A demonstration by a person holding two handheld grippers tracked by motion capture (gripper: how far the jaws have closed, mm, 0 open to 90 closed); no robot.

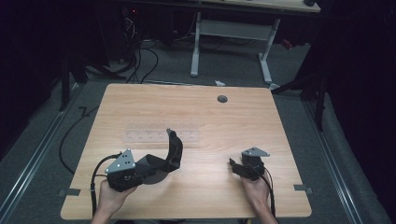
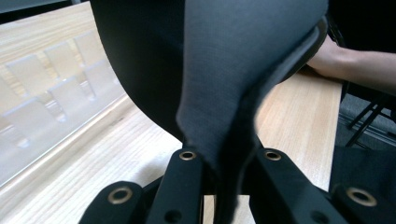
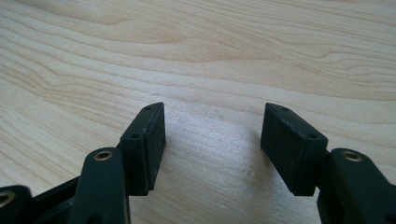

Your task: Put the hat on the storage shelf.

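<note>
Nearest the person, the left hand-held gripper point(image 1: 140, 171) is clamped on the lower edge of a dark grey, curved fabric piece with a stiff black rim point(image 1: 169, 156), perhaps a shaped cap or pad; what it is exactly cannot be told. The left gripper view shows the cloth point(image 2: 233, 84) pinched tight between the two black jaws and rising steeply away from them. In the high view the piece arches up from the light wooden counter point(image 1: 205, 116), its lower part resting on the surface and its upper end standing free.

To the right, well apart from the cloth, the right hand-held gripper point(image 1: 236, 168) sits low over bare wood with its jaws apart and nothing between them, as the right gripper view point(image 3: 212, 140) confirms.

Beyond the cloth lies a clear plastic tray with a row of small compartments point(image 1: 144, 136), flat on the counter; a round grey grommet point(image 1: 222, 99) lies further back.

Judged step: one side of the fabric piece is secured, the other hand free. The next move probably calls for bringing the open right gripper across to take the free upper end, approaching its thin rim edge-on.
</note>
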